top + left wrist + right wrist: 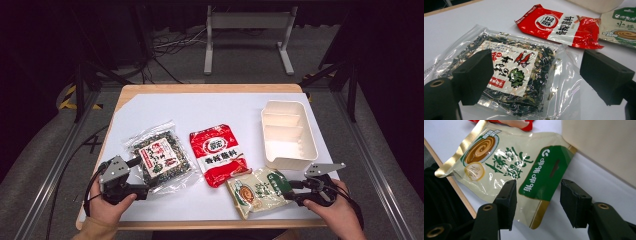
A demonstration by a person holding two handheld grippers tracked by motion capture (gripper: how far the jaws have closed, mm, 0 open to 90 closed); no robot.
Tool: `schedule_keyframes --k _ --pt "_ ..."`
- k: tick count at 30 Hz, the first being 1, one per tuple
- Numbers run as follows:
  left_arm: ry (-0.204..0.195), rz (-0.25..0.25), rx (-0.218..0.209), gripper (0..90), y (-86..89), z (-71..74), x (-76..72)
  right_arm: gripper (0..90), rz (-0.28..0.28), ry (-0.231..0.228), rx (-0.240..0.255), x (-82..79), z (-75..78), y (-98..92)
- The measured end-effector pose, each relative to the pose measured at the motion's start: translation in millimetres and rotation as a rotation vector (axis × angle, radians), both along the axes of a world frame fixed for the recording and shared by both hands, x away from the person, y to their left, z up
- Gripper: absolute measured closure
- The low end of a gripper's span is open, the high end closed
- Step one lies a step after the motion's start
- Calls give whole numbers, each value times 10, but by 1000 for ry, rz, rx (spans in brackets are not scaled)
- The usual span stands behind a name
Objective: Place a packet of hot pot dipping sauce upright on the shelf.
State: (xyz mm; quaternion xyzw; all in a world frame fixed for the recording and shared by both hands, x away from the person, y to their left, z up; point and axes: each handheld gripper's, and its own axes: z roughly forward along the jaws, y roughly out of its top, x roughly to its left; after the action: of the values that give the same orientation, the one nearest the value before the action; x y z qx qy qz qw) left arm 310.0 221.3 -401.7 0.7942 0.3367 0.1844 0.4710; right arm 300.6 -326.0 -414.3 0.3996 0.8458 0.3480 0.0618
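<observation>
Green-topped beige pouch (pixel 506 162) flat at near table edge, its green end between parted jaws of right gripper (pixel 537 192), not yet pinched; evidently lined up for pickup. Left gripper (pixel 534 72) likewise released over clear seaweed bag (pixel 509 75). Beyond: red packet (pixel 220 154), cream tray (pixel 288 134) awaiting, probably as destination.

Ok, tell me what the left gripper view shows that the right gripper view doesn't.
Left gripper view alone: the clear seaweed packet lying between the left gripper's open jaws. Right gripper view alone: the right gripper, open over the green end of the beige pouch, and the table's wooden edge. Both share the red packet, the beige pouch, the white tray and the white table surface.
</observation>
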Motion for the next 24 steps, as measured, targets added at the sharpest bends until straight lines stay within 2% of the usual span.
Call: schedule_keyframes --k 3,8,12,15,18,21,24 --pt "0 0 0 124 2 0 0 449 1 29 0 13 -59 -5" --pt "-1 -3 -1 124 -4 -1 0 448 16 44 6 25 -106 36" --pt "0 -3 0 124 -1 -1 2 446 23 47 28 32 -137 64" --pt "-3 1 -1 124 3 1 2 454 34 22 55 36 -175 101" --pt "-4 3 -1 123 7 2 1 493 32 38 67 44 -179 113" --pt "-4 4 1 123 6 -1 3 501 33 44 67 51 -177 117" --pt "-4 4 -1 122 1 -2 2 545 45 34 34 48 -169 135"
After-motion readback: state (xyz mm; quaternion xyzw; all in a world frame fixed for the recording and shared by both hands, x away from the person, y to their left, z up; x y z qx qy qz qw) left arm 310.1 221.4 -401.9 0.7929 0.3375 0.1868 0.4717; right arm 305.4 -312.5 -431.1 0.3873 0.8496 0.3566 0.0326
